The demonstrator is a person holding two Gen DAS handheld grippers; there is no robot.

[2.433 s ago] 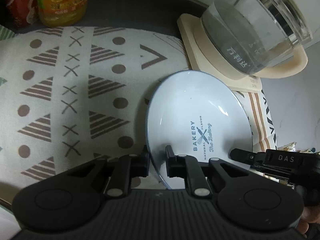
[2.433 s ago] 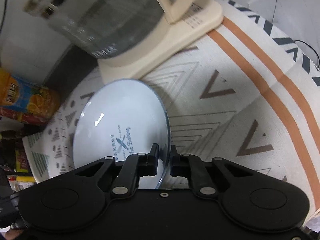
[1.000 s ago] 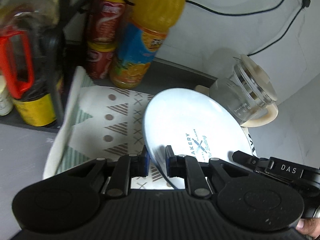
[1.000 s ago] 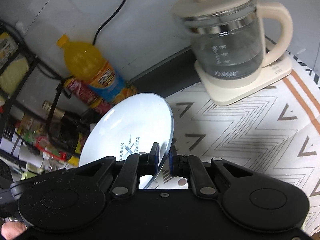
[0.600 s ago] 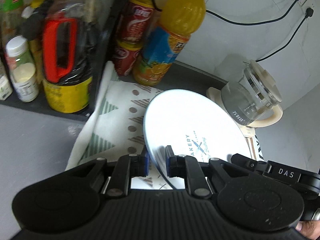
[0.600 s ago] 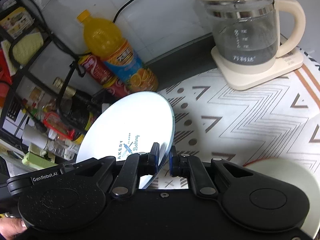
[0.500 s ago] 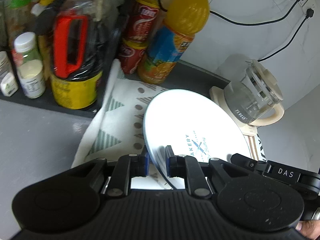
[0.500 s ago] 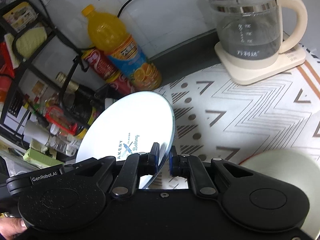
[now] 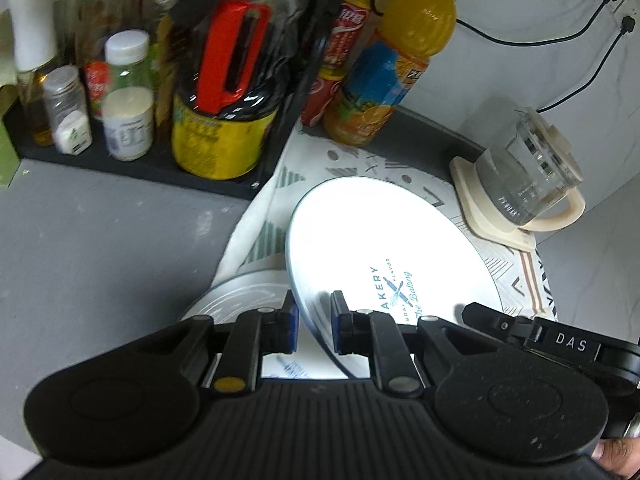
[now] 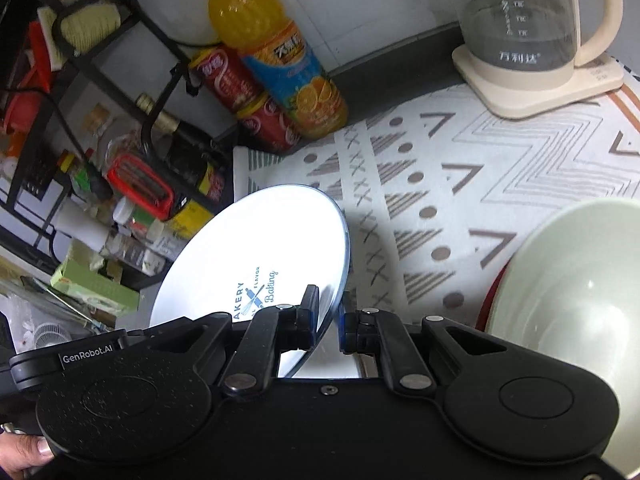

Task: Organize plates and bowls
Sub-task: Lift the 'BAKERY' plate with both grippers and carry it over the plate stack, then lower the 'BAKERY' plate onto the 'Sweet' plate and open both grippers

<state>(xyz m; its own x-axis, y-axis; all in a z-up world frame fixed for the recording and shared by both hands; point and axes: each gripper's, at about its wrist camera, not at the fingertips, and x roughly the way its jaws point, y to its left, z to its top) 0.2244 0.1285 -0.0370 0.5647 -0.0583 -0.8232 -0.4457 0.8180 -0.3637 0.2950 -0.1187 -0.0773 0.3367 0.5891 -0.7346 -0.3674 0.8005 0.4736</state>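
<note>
A white plate (image 9: 384, 240) with blue "BAKERY" lettering is held in the air over the patterned mat, gripped on two sides. My left gripper (image 9: 314, 322) is shut on its near left rim. My right gripper (image 10: 329, 316) is shut on its opposite rim; the plate also shows in the right wrist view (image 10: 256, 256). Another plate (image 9: 244, 296) lies on the mat under the held one. A pale green bowl (image 10: 576, 280) sits at the right, on something red.
A glass kettle (image 9: 528, 176) on a cream base stands at the back right. An orange juice bottle (image 9: 396, 76) and red cans (image 10: 244, 96) stand by the wall. A black rack (image 9: 132, 164) with jars and bottles is at the left.
Both grippers have lifted the plate off the mat and drawn it back and left. The rack, the lower plate and the green bowl have come into view.
</note>
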